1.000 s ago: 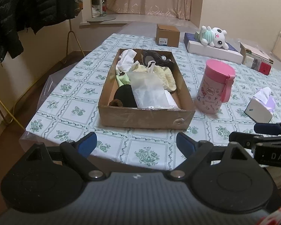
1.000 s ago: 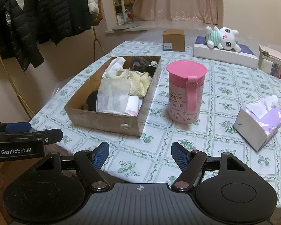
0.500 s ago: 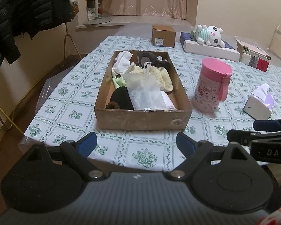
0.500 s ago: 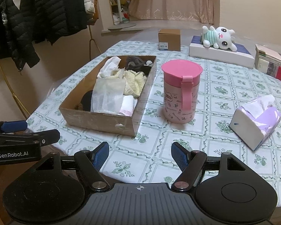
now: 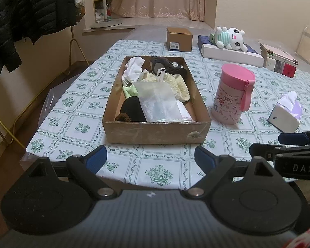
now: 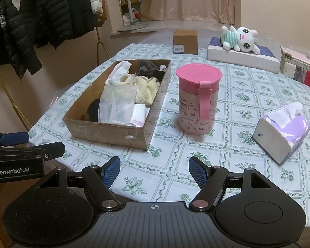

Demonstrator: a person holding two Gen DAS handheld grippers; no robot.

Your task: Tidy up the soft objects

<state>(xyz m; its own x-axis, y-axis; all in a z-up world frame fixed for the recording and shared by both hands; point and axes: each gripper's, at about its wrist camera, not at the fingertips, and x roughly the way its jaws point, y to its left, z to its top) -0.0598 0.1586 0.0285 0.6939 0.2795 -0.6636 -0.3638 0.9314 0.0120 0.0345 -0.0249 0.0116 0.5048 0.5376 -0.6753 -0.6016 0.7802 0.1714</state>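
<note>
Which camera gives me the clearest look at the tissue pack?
Right wrist view: the tissue pack sits near and whole, white end and pulled tissue clear. In the left wrist view it lies small at the right margin.

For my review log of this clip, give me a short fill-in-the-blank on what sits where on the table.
1. The soft items lie inside the cardboard ____.
2. The container beside it has a ____ lid.
3. The plush toy lies on a flat ____ box.
4. Both the left gripper and the right gripper are ____.

Missing words: box; pink; white; open
</note>
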